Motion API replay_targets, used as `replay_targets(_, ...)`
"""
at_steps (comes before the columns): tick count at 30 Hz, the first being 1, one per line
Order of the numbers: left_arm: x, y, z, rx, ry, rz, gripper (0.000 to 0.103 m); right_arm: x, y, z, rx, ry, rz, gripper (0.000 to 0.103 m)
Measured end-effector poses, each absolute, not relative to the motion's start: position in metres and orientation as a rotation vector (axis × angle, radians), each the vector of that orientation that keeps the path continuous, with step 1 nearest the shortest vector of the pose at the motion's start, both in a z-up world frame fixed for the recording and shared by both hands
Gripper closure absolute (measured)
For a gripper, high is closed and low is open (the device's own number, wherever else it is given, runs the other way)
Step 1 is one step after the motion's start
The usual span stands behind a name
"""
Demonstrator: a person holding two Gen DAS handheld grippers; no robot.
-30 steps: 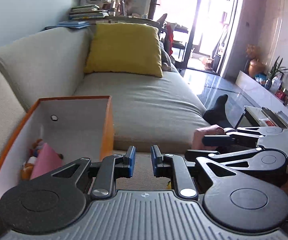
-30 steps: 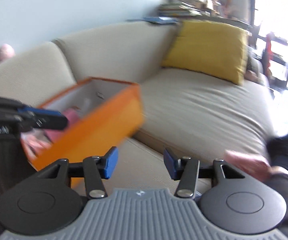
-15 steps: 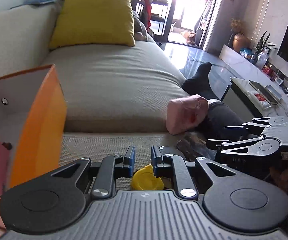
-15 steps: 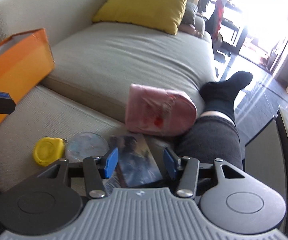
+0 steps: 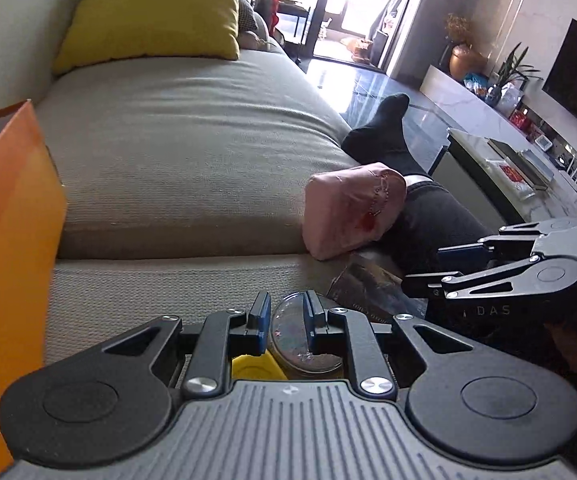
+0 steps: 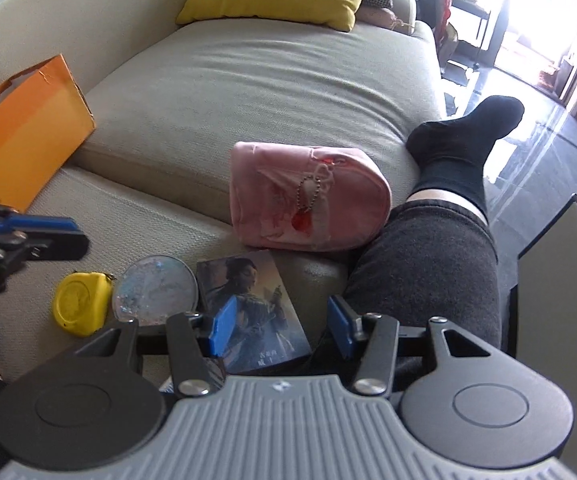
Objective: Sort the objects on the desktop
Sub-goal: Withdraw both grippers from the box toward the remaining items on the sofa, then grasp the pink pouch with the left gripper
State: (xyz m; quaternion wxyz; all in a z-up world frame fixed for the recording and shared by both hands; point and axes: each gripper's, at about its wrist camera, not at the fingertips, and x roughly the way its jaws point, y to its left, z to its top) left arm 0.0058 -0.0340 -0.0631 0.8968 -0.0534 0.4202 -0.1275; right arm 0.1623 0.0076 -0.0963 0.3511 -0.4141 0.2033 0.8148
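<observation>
On the sofa's front cushion lie a yellow tape measure (image 6: 80, 304), a clear glittery disc (image 6: 154, 290), a picture card box (image 6: 254, 308) and a pink pouch (image 6: 308, 204). My left gripper (image 5: 286, 314) hovers just above the disc (image 5: 292, 340), jaws narrowly apart and empty, with the tape measure (image 5: 254, 366) below it. My right gripper (image 6: 280, 324) is open over the card box, holding nothing. It shows at the right of the left wrist view (image 5: 428, 268). The orange box (image 6: 24, 128) stands to the left.
A yellow cushion (image 5: 152, 12) leans at the sofa's back. A person's leg in grey trousers and a black sock (image 6: 460, 152) rests beside the pouch. A low table (image 5: 520, 172) with small items stands to the right.
Both grippers swung right and down, away from the orange box, and now hover over the items on the front cushion. The jaws kept the same openings.
</observation>
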Motion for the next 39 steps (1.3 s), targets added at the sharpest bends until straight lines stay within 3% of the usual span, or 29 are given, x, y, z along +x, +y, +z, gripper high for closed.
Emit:
replay_targets(4, 0.019, -0.046, -0.059, -0.057, 0.867, -0.306, 0.073, 0.162, 0.023, -0.091, -1.085, 0.514, 2.111, 0.051)
replay_targets(9, 0.040, -0.074, -0.043, 0.169, 0.841, -0.416, 0.071, 0.158, 0.046, -0.083, -1.124, 0.444, 2.093, 0.053)
replay_targets(12, 0.059, -0.091, -0.036, 0.297, 0.820, -0.504, 0.056, 0.153, 0.059, -0.083, -1.170, 0.378, 2.081, 0.055)
replay_targets(14, 0.072, -0.104, -0.034, 0.390, 0.814, -0.549, 0.053, 0.152, 0.067, -0.086, -1.196, 0.366, 2.076, 0.060)
replay_targets(20, 0.104, -0.133, -0.044, 0.614, 0.868, -0.693, 0.053, 0.152, 0.081, -0.094, -1.236, 0.378, 2.118, 0.067)
replay_targets(27, 0.119, -0.145, -0.056, 0.623, 0.939, -0.750, 0.053, 0.148, 0.089, -0.102, -1.257, 0.401, 2.149, 0.077)
replay_targets(29, 0.120, -0.145, -0.057, 0.608, 0.949, -0.742, 0.056, 0.147, 0.091, -0.104, -1.255, 0.414, 2.147, 0.080)
replay_targets(34, 0.115, -0.143, -0.056, 0.573, 0.959, -0.676, 0.075, 0.147, 0.095, -0.105, -1.228, 0.503, 2.153, 0.085)
replay_targets(39, 0.100, -0.137, -0.037, 0.562, 0.912, -0.608, 0.081, 0.153, 0.077, -0.083, -1.197, 0.488, 2.182, 0.084)
